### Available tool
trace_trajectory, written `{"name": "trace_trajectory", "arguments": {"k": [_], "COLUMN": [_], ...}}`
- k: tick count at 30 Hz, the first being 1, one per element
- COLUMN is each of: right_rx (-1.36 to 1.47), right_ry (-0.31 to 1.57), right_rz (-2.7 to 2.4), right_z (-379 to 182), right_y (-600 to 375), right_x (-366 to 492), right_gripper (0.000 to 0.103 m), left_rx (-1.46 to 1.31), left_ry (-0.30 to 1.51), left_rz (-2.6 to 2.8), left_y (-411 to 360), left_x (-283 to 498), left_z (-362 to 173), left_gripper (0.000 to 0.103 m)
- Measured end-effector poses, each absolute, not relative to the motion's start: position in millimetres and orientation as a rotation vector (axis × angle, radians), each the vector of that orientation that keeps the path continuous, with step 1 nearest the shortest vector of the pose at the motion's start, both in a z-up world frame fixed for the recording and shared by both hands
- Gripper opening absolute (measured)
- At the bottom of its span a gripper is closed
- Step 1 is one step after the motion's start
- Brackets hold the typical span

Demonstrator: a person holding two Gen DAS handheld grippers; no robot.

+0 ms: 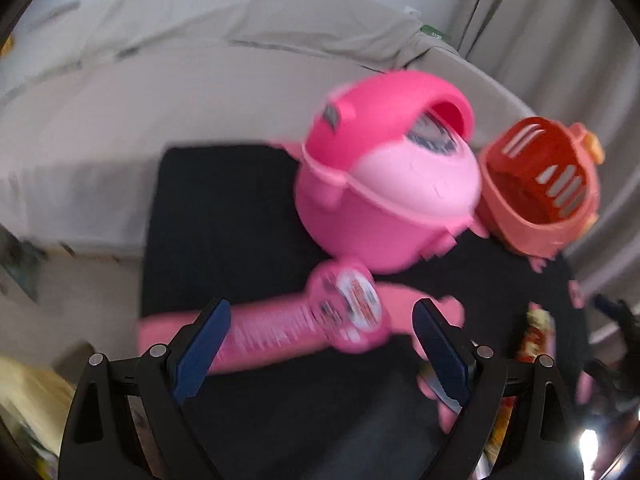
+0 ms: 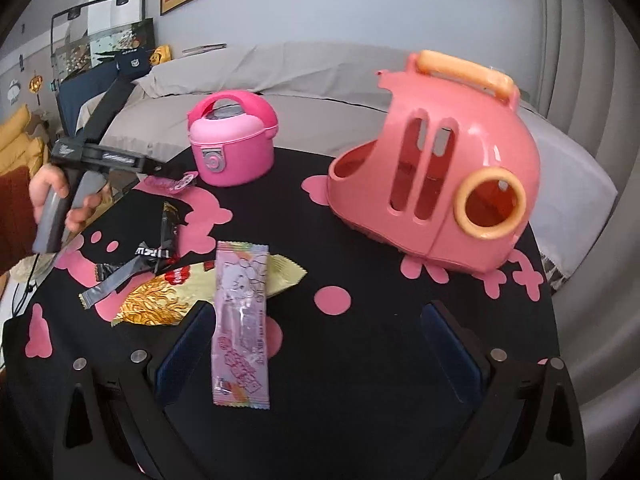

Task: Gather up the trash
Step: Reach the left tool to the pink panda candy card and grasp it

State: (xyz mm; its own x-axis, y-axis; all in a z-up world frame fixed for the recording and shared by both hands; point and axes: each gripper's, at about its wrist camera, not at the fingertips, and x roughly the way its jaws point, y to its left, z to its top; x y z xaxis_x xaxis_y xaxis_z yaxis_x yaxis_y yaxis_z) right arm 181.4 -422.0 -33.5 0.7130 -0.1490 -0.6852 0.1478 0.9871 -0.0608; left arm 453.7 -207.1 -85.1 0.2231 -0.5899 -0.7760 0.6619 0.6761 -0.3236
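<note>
At the far left of the right wrist view your left hand (image 2: 56,196) grips the handle of its tool beyond the table's (image 2: 360,360) left edge, tool tipped down toward the cloth. Just inside that edge the trash lies together: a black wrapper (image 2: 156,240) with white lettering too small to read, a gold crinkled packet (image 2: 160,304) under it, and a long pale pink sachet (image 2: 240,320) whose print is not legible. The sachet's near end lies between the spread fingers of your right gripper (image 2: 320,344), which pinch nothing. To its right the black cloth is bare up to the salmon basket (image 2: 432,184) lying on its side, near the right edge. Behind, the pink toy cooker (image 2: 232,140) stands at the back edge.

Your left gripper (image 1: 320,344) is spread too, holding nothing, over a flat pink card pack (image 1: 340,316); blur hides its label, so its contents are unclear.
</note>
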Motion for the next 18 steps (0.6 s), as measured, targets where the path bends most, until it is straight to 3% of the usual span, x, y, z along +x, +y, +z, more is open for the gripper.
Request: {"name": "trace_trajectory", "arguments": {"k": [6,10,13,18], "right_rx": [0.015,0.029,0.033,0.036], "right_ry": [0.751,0.752,0.755,0.757], "right_rz": [-0.171,-0.163,-0.153,-0.13], "right_z": [-37,-40,-42,-42], "right_y": [-429,-429,-427,-426], "right_x": [184,182,180,174], "right_gripper": [0.102,0.102,0.102,0.102], "left_rx": [0.207,0.32,0.395,0.4], "left_ry": [1.016,0.844,0.756,0.824], "left_rz": [-0.958,-0.888,-0.865,-0.864], "left_y": [-196,-199,-211,-230], "left_x": [405,386,393,433], "left_z": [-86,-69,-60,-69], "left_gripper": [0.092,0.092,0.092,0.092]}}
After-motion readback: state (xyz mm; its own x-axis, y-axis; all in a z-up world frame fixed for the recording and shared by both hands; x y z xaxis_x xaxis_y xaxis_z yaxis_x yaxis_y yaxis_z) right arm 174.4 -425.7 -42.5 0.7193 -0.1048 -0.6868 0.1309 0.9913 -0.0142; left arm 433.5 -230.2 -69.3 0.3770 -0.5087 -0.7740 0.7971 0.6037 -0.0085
